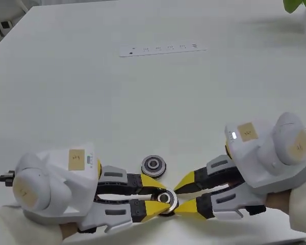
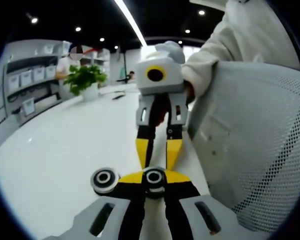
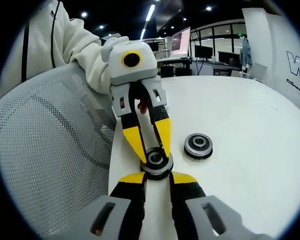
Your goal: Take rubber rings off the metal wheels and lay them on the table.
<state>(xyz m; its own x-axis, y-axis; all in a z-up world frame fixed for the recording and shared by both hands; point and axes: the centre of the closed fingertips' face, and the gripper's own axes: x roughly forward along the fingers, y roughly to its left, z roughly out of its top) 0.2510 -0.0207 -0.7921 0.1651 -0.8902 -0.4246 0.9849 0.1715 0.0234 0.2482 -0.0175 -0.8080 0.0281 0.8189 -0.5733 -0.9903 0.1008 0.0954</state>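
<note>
My left gripper (image 1: 155,196) and right gripper (image 1: 182,195) low at near edge of white table (image 1: 143,102), tips facing each other. Both jaw pairs clamp one metal wheel (image 1: 166,198) between them. Second wheel (image 1: 153,166) flat on table just beyond tips, untouched. White strip (image 1: 162,49) far across. Green leaf (image 1: 296,5) at top right corner.

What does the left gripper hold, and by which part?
A metal wheel, clamped by its outer edge between the yellow tips of the left gripper.

Opposed close views, seemingly shared wheel (image 2: 154,177)
</note>
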